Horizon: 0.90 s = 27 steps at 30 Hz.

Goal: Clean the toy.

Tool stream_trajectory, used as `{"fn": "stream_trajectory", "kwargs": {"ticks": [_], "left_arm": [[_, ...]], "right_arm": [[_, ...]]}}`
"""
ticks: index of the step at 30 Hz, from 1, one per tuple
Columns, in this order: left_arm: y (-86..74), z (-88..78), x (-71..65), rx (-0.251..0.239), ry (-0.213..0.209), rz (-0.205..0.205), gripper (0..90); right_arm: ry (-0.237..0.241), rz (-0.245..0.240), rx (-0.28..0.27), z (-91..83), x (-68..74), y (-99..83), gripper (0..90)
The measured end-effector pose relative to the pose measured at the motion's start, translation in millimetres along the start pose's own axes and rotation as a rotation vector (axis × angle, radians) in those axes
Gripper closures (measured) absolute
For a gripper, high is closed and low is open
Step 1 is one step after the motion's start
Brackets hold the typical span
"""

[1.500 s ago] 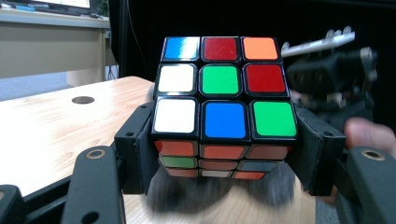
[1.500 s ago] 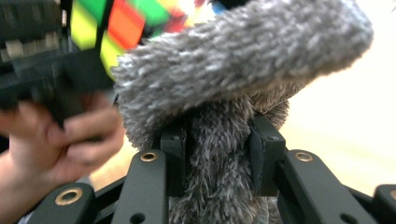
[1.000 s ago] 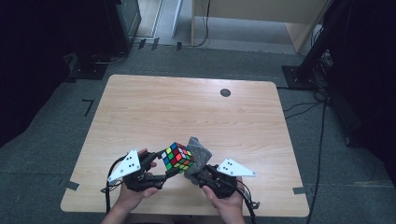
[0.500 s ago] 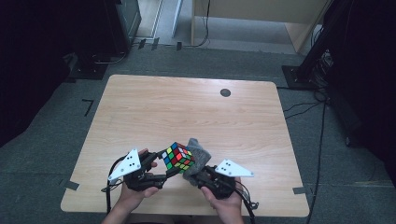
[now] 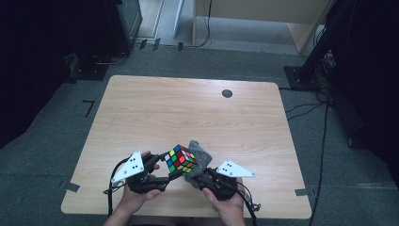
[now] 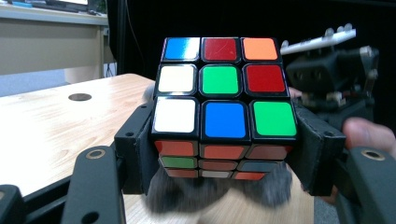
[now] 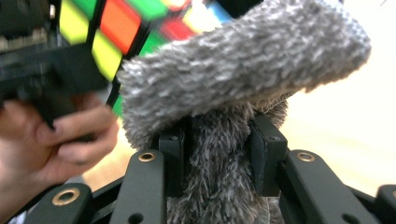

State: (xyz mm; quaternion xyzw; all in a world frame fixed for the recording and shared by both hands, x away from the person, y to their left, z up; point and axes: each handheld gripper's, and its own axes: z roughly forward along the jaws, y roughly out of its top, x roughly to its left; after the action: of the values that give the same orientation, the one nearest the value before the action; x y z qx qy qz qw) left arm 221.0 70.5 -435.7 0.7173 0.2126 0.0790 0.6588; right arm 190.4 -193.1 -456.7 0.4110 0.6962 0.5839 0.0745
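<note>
A scrambled Rubik's cube (image 5: 180, 160) is held just above the table's near edge, with my left gripper (image 5: 165, 167) shut on it. In the left gripper view the black jaws clamp the cube (image 6: 223, 107) by its two sides, and my left gripper (image 6: 226, 151) has its pads pressed flat on them. A grey fuzzy cloth (image 5: 200, 153) is bunched between the jaws of my right gripper (image 5: 196, 175), which is shut on it. The cloth (image 7: 243, 79) folds over above my right gripper (image 7: 218, 158) and lies against the cube (image 7: 112, 28). Grey cloth (image 6: 210, 191) shows under the cube.
The wooden table (image 5: 188, 108) stretches away beyond the hands, with a small black round insert (image 5: 227, 93) near its far edge. Dark stands and cables lie on the floor around it. The hand (image 7: 60, 135) that holds the left gripper is close beside the cloth.
</note>
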Motion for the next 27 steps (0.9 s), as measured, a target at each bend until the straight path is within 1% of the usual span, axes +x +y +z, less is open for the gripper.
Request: {"fn": "stream_trajectory", "kwargs": {"ticks": [2,5,6,7,8,9,10,12,14,15,18,19,21,22,24,25,26,27], "left_arm": [[0.2,-0.5,0.3,-0.005,-0.001,-0.005,34.6],[0.8,-2.3,1.3,-0.011,0.000,-0.006,34.6],[1.1,-2.7,1.6,-0.010,0.001,-0.004,34.5],[1.3,-3.1,1.9,-0.011,0.002,-0.004,34.5],[1.2,-3.2,1.9,-0.010,0.003,-0.003,34.5],[1.2,-3.2,2.0,-0.009,0.004,-0.003,34.5],[1.2,-2.9,2.0,-0.009,0.003,-0.005,34.5],[1.4,-2.3,1.0,-0.008,0.001,-0.005,34.6],[1.4,-1.4,-0.1,-0.007,-0.001,-0.002,34.6],[1.4,-1.0,-0.6,-0.007,-0.002,0.000,34.6],[1.5,-1.1,-0.5,-0.009,-0.005,-0.002,34.6],[1.5,-1.4,-0.3,-0.009,-0.005,-0.002,34.5],[1.3,-2.2,0.7,-0.013,-0.007,-0.006,34.6],[1.5,-2.7,1.3,-0.016,-0.005,-0.009,34.6],[1.8,-3.0,1.0,-0.014,-0.004,-0.004,34.6],[1.6,-2.7,0.5,-0.011,-0.002,-0.003,34.6],[1.4,-2.2,0.2,-0.009,-0.003,-0.001,34.6],[1.3,-1.7,-0.1,-0.009,-0.005,-0.003,34.6]], "right_arm": [[0.020,-0.016,0.030,5.4,4.3,-4.0,64.0],[0.024,-0.033,0.035,5.1,4.8,-1.8,63.9],[0.017,-0.035,0.019,1.3,2.2,1.4,63.9],[0.012,-0.027,0.001,-1.9,0.2,3.6,63.9],[-0.005,0.009,-0.050,-10.6,-6.2,9.5,63.9],[-0.005,0.009,-0.050,-10.6,-6.2,9.5,63.9],[-0.016,0.014,-0.066,-13.9,-8.2,11.5,63.9],[-0.019,0.006,-0.075,-15.7,-8.8,12.3,63.9],[-0.012,0.007,-0.068,-12.7,-7.0,9.6,64.0],[-0.003,0.008,-0.048,-8.4,-4.9,6.5,64.0],[0.026,-0.014,0.008,2.7,2.0,-1.3,64.0],[0.036,-0.035,0.032,6.9,5.8,-4.0,64.0],[0.031,-0.051,0.036,7.3,7.4,-3.8,63.9],[0.030,-0.054,0.033,6.2,6.5,-2.5,63.9],[0.020,-0.039,-0.003,-0.6,1.4,2.4,63.8],[-0.001,0.008,-0.062,-10.9,-6.9,8.8,63.9],[-0.001,0.008,-0.062,-10.9,-6.9,8.8,63.9],[-0.011,0.011,-0.079,-14.1,-9.1,10.6,63.9]]}}
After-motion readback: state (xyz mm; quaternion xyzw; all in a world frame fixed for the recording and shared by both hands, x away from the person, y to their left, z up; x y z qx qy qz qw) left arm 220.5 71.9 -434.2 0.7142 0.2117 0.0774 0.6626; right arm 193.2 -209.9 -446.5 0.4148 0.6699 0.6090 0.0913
